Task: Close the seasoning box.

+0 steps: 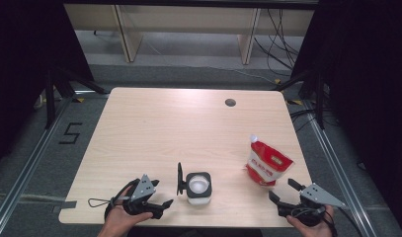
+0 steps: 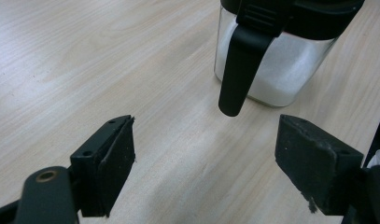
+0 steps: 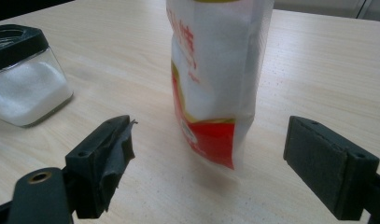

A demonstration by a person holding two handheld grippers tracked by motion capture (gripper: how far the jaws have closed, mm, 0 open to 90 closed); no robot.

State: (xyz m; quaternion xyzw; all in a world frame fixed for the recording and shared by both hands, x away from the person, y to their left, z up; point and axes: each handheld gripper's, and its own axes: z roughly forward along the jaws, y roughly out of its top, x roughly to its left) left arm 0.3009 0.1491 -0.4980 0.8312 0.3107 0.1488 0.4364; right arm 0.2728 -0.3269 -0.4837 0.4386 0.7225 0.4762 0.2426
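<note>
A pale wooden surface (image 1: pixel 154 128) stands in a dark room, with grey floor around it and light wooden furniture legs beyond its far edge. A small round hole (image 1: pixel 230 102) sits near the far right of the surface.

Near the front edge, about midway, stands a clear square jar (image 1: pixel 198 187) with a black rim, partly filled with white powder. Its black lid (image 1: pixel 180 178) is swung open and stands upright at the jar's left side. To the right, well apart from the jar, a red and white pouch (image 1: pixel 267 163) stands on the surface, leaning a little, its white top corner pointing to the far side.

The left tongs (image 1: pixel 161 195) are held in a hand at the front edge, just left of the jar and aimed toward it. Their jaws stand apart with nothing between them; in the left gripper view the jar (image 2: pixel 276 70) lies just ahead, untouched.

The right tongs (image 1: pixel 282 190) are held at the front right corner, near the pouch. Their jaws are spread wide and grasp nothing; in the right gripper view the pouch (image 3: pixel 215 79) stands ahead between the two pads, clear of both.
</note>
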